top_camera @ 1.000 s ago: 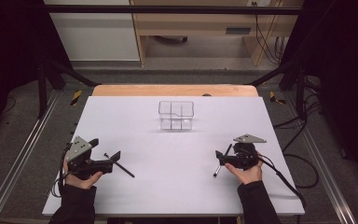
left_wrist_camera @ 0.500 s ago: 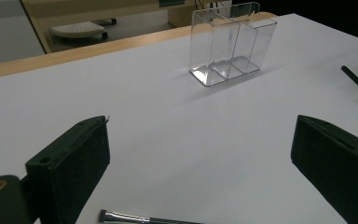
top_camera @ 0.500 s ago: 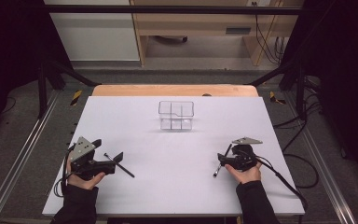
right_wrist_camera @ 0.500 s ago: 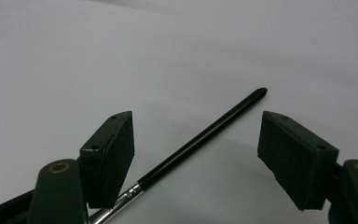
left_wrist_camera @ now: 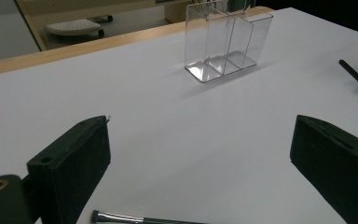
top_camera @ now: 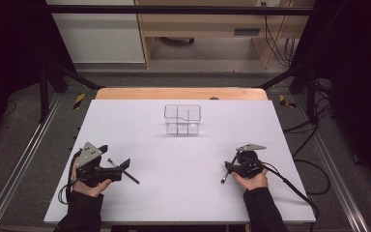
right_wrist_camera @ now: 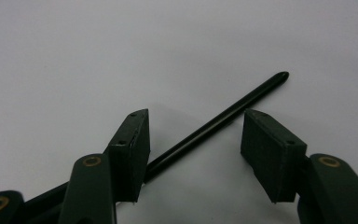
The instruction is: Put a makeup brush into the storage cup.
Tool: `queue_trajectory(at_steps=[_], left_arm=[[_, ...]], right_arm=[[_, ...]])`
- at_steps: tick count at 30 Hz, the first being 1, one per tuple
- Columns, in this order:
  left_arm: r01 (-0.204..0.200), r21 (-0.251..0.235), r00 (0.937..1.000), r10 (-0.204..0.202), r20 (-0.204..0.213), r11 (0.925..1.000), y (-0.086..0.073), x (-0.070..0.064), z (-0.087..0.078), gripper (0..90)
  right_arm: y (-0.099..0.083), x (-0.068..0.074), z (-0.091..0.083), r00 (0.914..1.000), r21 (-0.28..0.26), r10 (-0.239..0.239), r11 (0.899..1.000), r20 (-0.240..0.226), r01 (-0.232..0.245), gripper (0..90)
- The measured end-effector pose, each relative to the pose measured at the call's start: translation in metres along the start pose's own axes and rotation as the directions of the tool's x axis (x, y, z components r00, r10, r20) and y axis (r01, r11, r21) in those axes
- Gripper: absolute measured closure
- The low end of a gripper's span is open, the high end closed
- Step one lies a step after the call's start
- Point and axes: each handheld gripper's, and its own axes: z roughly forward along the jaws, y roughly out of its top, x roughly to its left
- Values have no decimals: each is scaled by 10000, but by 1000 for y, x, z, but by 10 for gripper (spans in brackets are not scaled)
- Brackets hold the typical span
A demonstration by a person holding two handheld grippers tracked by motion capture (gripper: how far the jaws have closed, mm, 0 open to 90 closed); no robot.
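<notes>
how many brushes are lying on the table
2: one black brush by the left tongs, near the table's left front; another brush between the open right tongs, at the right front.

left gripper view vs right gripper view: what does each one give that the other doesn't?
Left gripper view adds the clear divided box standing upright farther off, the wooden table edge behind it, and a brush with a metal ferrule lying just below the left gripper. Right gripper view adds a slim black handle lying between the right gripper jaws, ungripped. Both share the white tabletop and open black jaws.
</notes>
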Motion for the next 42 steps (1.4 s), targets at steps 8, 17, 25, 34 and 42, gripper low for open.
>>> queue_trajectory(at_steps=[8,17,25,34,42], left_arm=[[19,-23,10000,-19,-1,10000,0,0,0,43],[-12,11,10000,12,38,10000,0,-1,0,45],[-45,69,10000,45,65,10000,-1,-1,2,45],[-57,82,9999,56,87,10000,-1,-1,2,45],[-59,79,9999,58,101,10000,-1,-2,2,46]], right_arm=[[0,0,-1,9996,17,-251,9997,89,251,536],[0,0,-3,9992,108,-405,9991,26,405,636],[0,-1,-3,9985,136,-518,9986,-154,520,705],[1,-1,-4,9971,176,-621,9979,-447,630,760],[1,-1,-5,9965,150,-656,9977,-509,664,781]])
